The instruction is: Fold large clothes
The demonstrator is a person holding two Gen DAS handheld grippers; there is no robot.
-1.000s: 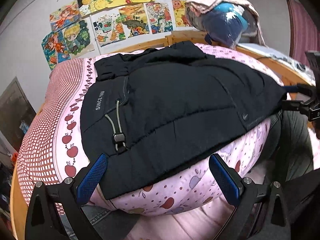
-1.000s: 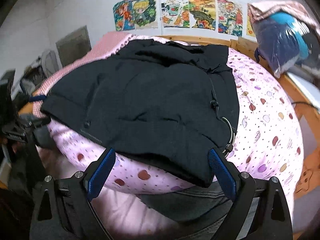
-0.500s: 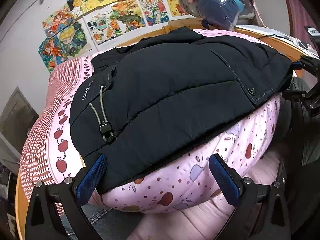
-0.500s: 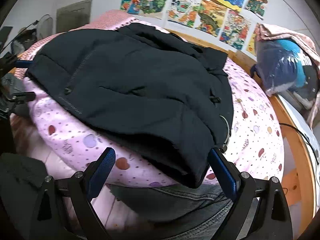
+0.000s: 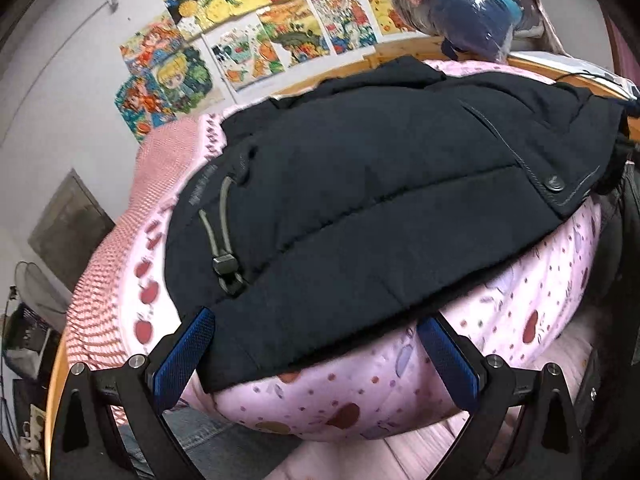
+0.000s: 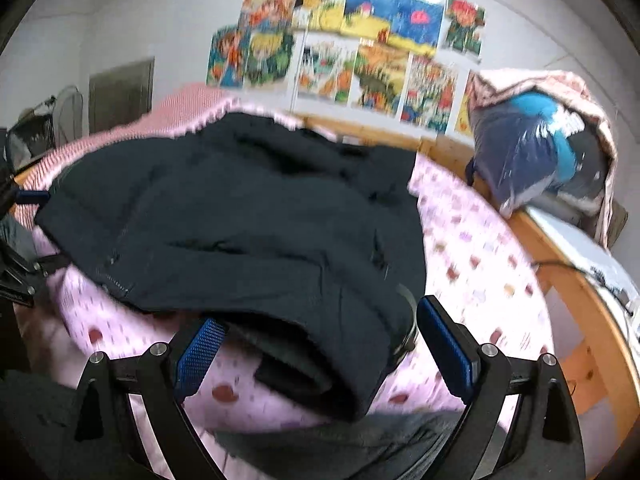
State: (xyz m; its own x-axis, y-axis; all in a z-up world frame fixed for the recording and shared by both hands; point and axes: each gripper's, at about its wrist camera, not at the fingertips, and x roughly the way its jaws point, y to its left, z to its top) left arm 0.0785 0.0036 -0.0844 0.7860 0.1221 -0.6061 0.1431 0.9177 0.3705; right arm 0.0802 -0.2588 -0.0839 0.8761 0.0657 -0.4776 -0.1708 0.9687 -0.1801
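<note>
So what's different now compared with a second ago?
Both grippers have closed in on the near hem of the jacket. The left gripper now has the hem between its open fingers; the right gripper straddles the rolled corner, also open. Neither has clamped anything. The jacket itself lies as before on the pink bedding, drawcord in the same place.

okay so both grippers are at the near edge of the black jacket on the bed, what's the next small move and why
Probably ease both grippers forward and close them on the near hem. The black jacket lies spread over the pink quilt, and the left gripper and right gripper are both open with the hem lying between their fingers, not yet pinched. Nothing can be folded until that edge is held.
</note>
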